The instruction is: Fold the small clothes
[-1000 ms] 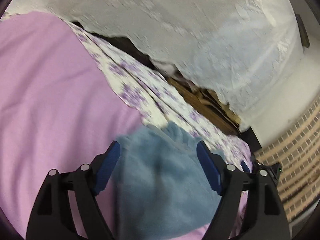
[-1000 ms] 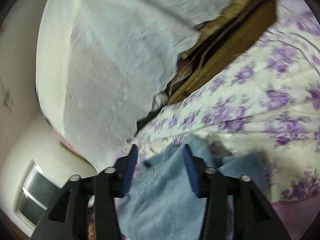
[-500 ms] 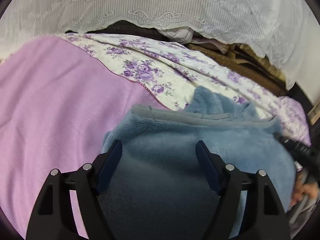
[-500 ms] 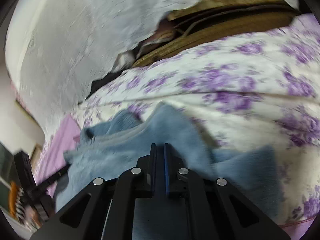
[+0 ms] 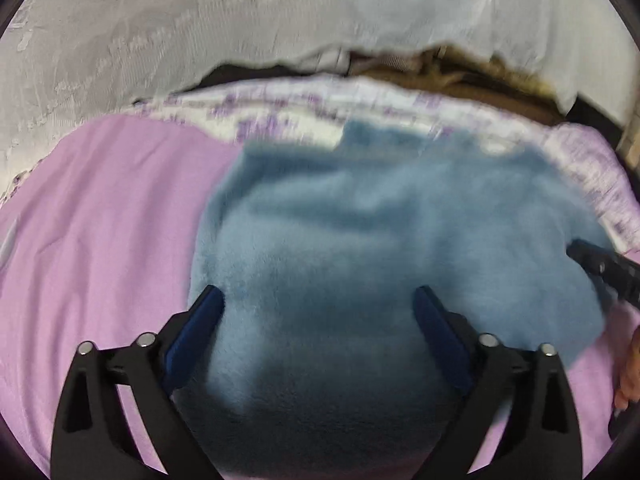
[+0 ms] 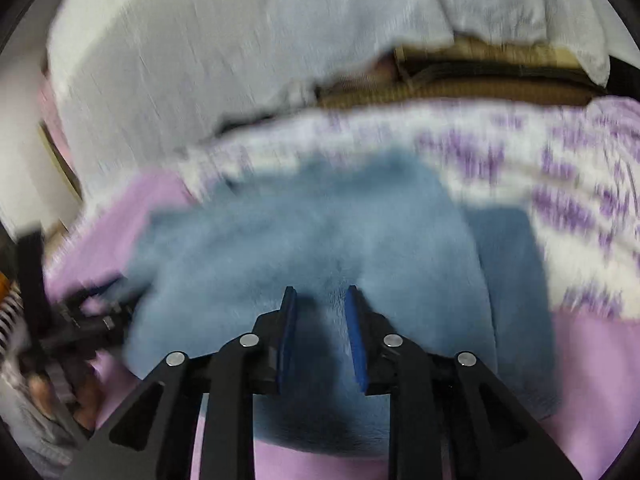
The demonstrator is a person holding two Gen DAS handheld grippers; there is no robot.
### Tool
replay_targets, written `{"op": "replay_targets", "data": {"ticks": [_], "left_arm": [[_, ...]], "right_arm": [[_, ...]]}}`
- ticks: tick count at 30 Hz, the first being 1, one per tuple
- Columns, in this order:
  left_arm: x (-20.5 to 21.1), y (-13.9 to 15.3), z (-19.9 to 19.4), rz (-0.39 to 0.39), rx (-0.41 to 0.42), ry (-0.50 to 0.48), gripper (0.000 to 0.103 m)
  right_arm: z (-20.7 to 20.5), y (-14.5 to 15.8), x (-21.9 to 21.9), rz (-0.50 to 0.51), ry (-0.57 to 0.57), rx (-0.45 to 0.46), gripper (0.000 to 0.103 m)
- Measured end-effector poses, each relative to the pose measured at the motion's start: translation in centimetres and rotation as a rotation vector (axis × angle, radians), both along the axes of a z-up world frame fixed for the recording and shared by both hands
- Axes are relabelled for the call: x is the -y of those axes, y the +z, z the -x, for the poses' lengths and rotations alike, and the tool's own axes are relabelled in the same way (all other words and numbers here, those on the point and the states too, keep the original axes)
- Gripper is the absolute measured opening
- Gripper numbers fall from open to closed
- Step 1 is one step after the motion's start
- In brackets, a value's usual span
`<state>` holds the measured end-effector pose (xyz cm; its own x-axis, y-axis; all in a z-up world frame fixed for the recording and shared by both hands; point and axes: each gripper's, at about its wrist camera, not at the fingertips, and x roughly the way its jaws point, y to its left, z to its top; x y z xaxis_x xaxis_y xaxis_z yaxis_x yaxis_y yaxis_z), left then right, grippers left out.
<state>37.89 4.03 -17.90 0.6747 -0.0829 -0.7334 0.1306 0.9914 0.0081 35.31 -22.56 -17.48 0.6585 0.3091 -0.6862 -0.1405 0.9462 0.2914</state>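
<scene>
Blue fleece garment point(image 5: 360, 240) lies bunched on the lilac sheet point(image 5: 100, 220), its far edge over the floral quilt point(image 6: 560, 168). My left gripper point(image 5: 318, 304) hangs spread wide over its near part, gripping nothing; right gripper point(image 6: 319, 300) is partly parted, nothing pinched. I'd flatten it first, then pinch a clean hem corner per side, frames too blurred to pick one.

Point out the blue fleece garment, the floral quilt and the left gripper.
blue fleece garment point(image 5: 380, 240), left wrist view, middle of its fuzzy surface.
floral quilt point(image 6: 560, 184), right wrist view, purple-flowered top.
left gripper point(image 5: 320, 300), left wrist view, midway between fingertips.
</scene>
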Motion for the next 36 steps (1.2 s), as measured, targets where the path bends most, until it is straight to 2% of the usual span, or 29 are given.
{"op": "replay_targets", "data": {"ticks": [4,7,9,12,13,14,16,20,24,27,31,36], "left_arm": [[-0.1,0.2,0.4,-0.029,0.012,0.031,0.099],[0.0,1.4,3.3,-0.015,0.063,0.009,0.098],[1.0,1.6,4.7,-0.021,0.069,-0.018,0.098],[2.9,0.5,4.8,-0.131,0.071,-0.03,0.099],[3.2,-0.4,4.0,-0.157,0.031,-0.025,0.099],[3.1,-0.7,3.4,-0.15,0.009,-0.024,0.099],[2.7,-0.6,3.3,-0.127,0.007,-0.02,0.099],[3.1,-0.4,4.2,-0.168,0.049,-0.003,0.099],[2.6,0.5,6.0,-0.152,0.089,0.03,0.099],[1.9,0.7,6.1,-0.137,0.086,0.06,0.099],[1.3,0.1,5.4,-0.113,0.04,0.072,0.099],[1.4,0.2,5.8,-0.128,0.056,0.078,0.099]], "right_arm": [[0.2,0.3,-0.2,0.022,-0.016,0.021,0.023],[2.4,1.4,-1.4,0.088,-0.04,0.085,0.029],[3.2,1.8,-2.6,0.137,-0.011,0.105,0.037],[3.2,1.0,-4.8,0.26,0.032,0.069,0.048],[2.7,0.7,-5.3,0.283,0.04,0.043,0.048],[2.5,0.5,-5.5,0.297,0.042,0.031,0.048],[2.6,0.4,-5.5,0.304,0.039,0.034,0.048],[2.9,0.6,-5.7,0.315,0.028,0.053,0.048],[5.0,1.8,-5.2,0.247,0.001,0.109,0.048],[5.0,1.4,-5.3,0.256,-0.009,0.08,0.051],[4.0,0.5,-4.5,0.21,-0.003,0.009,0.057],[4.4,0.4,-4.5,0.198,-0.002,0.018,0.06]]}}
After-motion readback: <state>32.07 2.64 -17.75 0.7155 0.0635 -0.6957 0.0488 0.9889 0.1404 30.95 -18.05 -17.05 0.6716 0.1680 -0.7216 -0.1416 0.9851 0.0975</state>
